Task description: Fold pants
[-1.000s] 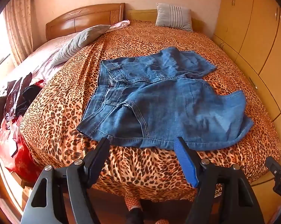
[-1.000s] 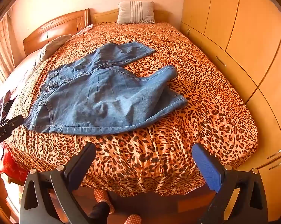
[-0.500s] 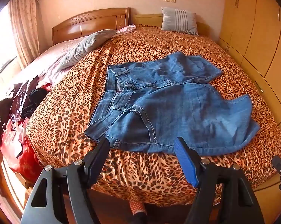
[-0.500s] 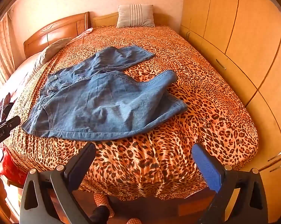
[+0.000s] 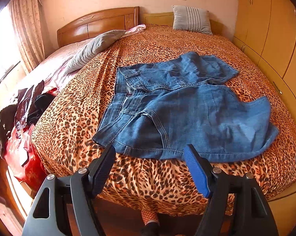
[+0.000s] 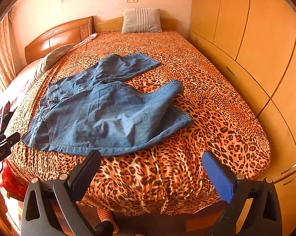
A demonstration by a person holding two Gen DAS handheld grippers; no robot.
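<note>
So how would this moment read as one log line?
stage: approach | left gripper: open, empty | right gripper: open, empty | jeans: unfolded on bed

Warm daylight floods my two fisheye views from the left.
The window [image 5: 2, 59] blows out to white; I see sharp focus throughout, glare on the headboard [image 6: 55, 37], soft shadows under the bed [image 5: 148, 43], bowed wardrobe [image 6: 256, 39] lines and dark vignetted corners.

Bedroom: bed [image 5: 73, 102] with leopard-print cover, wooden headboard [image 5: 96, 22], pink wall [image 6: 100, 2], wardrobes [image 6: 262, 39] at right, sunlit curtain [image 5: 28, 33] at left.
</note>
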